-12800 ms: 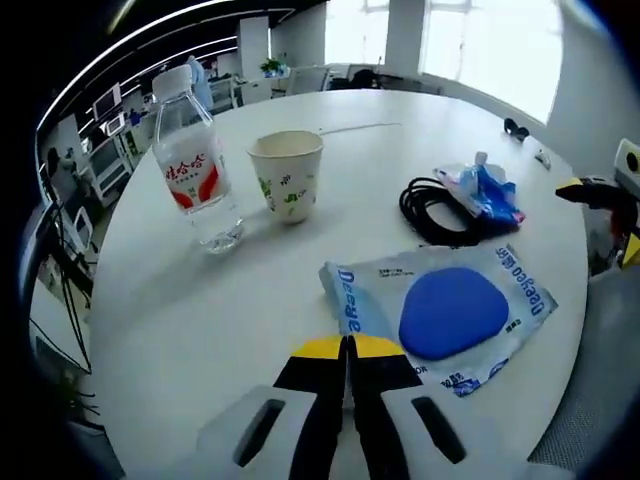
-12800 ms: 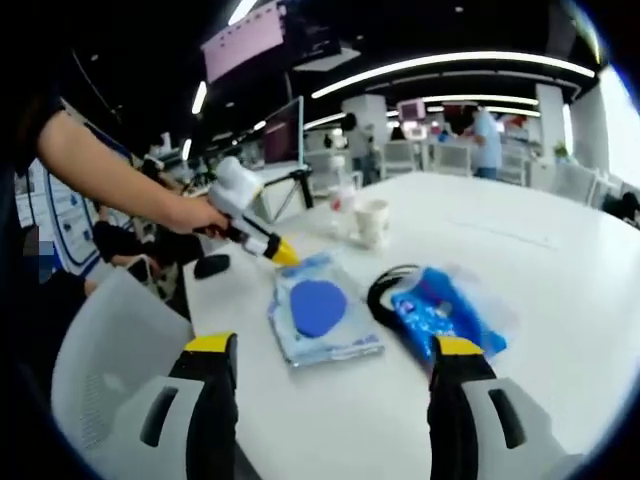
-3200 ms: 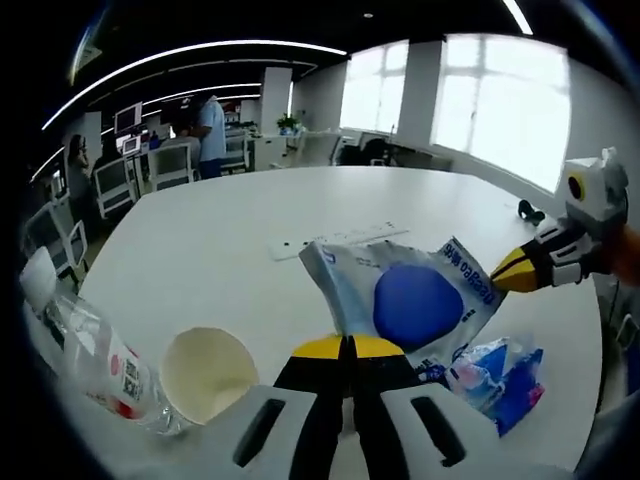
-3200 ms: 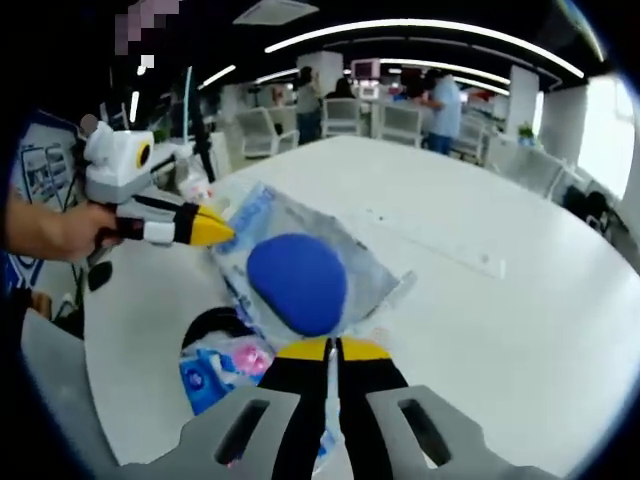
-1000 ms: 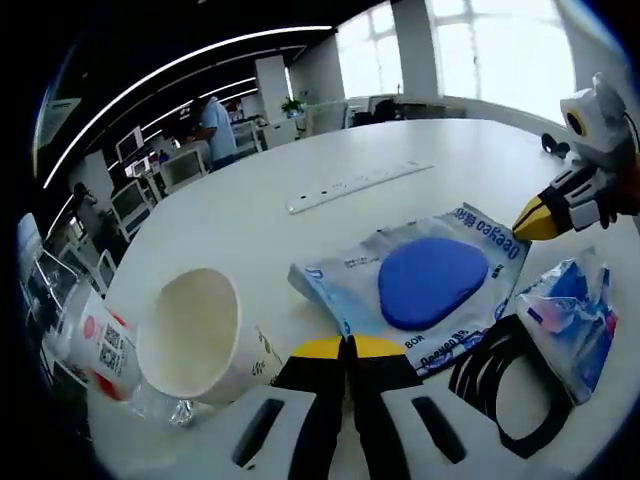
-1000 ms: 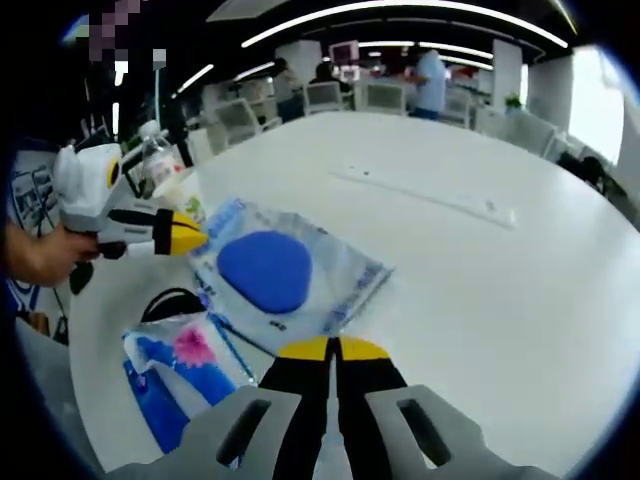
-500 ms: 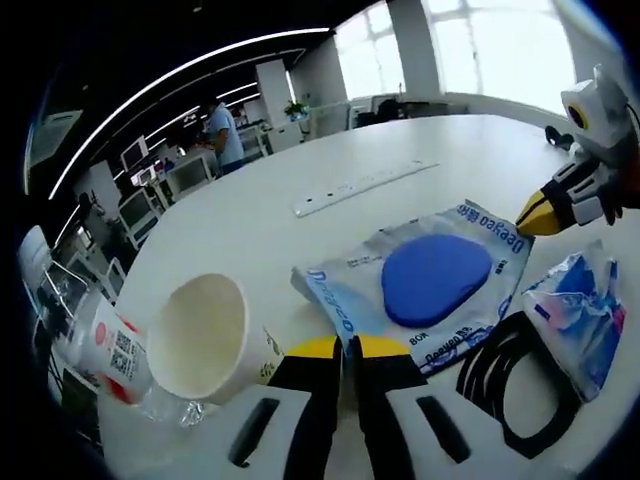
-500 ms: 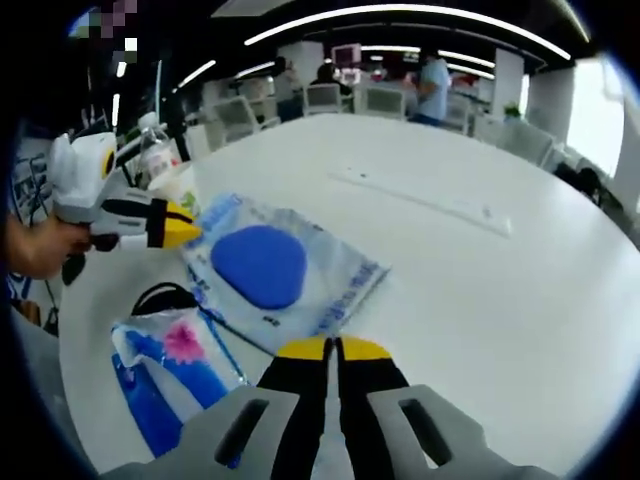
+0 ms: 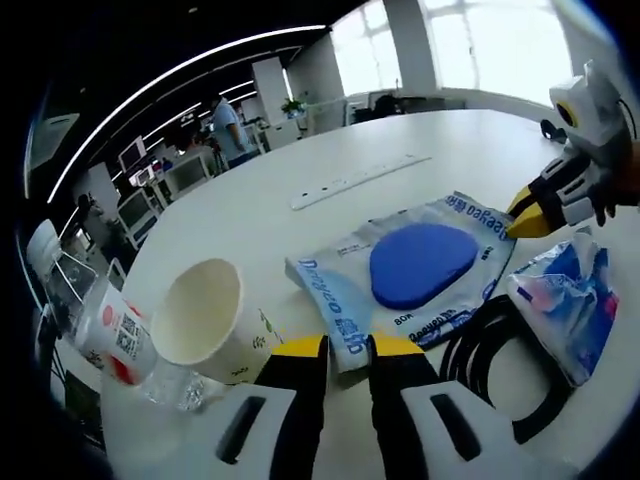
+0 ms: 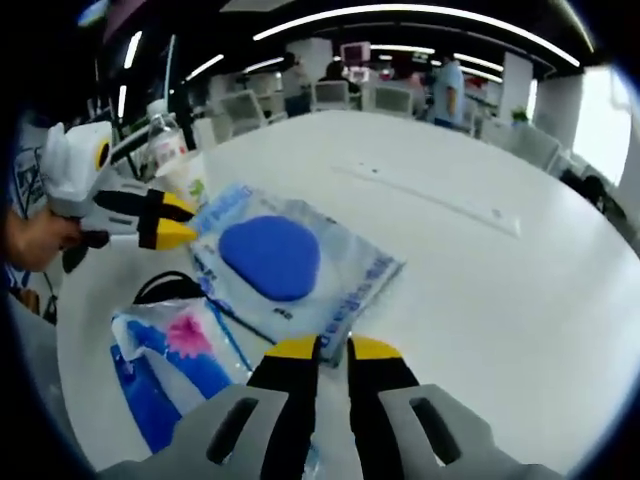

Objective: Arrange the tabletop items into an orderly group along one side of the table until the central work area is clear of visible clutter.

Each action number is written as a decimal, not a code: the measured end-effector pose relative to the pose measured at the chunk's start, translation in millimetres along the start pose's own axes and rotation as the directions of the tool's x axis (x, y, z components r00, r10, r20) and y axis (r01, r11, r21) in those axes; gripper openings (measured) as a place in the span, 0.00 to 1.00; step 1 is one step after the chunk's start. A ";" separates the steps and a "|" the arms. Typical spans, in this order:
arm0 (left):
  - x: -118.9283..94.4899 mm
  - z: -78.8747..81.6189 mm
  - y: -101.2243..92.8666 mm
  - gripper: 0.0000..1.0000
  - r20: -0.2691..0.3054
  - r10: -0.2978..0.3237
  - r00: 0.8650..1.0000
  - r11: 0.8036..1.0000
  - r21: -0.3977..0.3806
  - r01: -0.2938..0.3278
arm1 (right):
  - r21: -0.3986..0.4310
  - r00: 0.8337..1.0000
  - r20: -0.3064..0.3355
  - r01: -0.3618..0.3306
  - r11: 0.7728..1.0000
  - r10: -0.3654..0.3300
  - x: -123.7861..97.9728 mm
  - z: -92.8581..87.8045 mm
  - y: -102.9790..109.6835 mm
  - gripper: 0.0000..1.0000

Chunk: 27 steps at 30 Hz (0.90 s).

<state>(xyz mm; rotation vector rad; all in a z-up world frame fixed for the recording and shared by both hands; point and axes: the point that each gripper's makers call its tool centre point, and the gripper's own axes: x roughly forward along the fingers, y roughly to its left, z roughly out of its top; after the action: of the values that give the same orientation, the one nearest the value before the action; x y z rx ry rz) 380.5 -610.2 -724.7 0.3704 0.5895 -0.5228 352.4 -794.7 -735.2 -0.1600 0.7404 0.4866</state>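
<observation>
**Both grippers parted at the pouch's edges**

The blue-pad pouch [image 9: 425,268] is being flanked: its near corner is lying in the slim gap of the left gripper [image 9: 345,352], nothing clamped. The right gripper [image 10: 331,352] is likewise slightly parted at the opposite edge. The paper cup [image 9: 205,322] is sitting left of the left fingers, the black cable [image 9: 505,362] right.

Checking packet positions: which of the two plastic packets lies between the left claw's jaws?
The flat clear packet with the blue oval pad; its corner sits between the jaws. The crumpled blue-and-pink packet lies apart, on the black cable.
</observation>
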 end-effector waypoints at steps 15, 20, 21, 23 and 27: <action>-0.5 -6.2 6.1 0.10 -0.015 0.010 1.000 1.000 0.002 -0.010 | 0.029 1.000 0.007 -0.007 1.000 0.006 3.6 1.6 3.7 0.03; -0.5 -8.8 5.8 0.09 -0.017 0.021 1.000 1.000 0.009 -0.021 | 0.056 1.000 0.014 -0.014 0.998 0.013 4.1 1.9 6.2 0.03; -0.7 -9.0 5.7 0.09 -0.017 0.023 1.000 1.000 0.003 -0.023 | 0.057 1.000 0.014 -0.011 0.998 0.010 3.9 1.7 6.0 0.03; -0.9 -9.6 5.2 0.09 -0.017 0.022 1.000 1.000 -0.001 -0.022 | 0.055 1.000 0.016 -0.008 0.998 0.007 3.8 1.5 6.4 0.03; -1.5 -10.8 6.6 0.10 -0.019 0.025 1.000 1.000 -0.003 -0.025 | 0.065 1.000 0.015 -0.013 0.998 0.012 3.8 1.0 7.5 0.03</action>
<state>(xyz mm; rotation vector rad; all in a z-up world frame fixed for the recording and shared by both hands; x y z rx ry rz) 378.5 -599.2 -731.0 0.3792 0.6029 -0.4951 351.9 -786.4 -736.8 -0.0913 0.7426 0.4744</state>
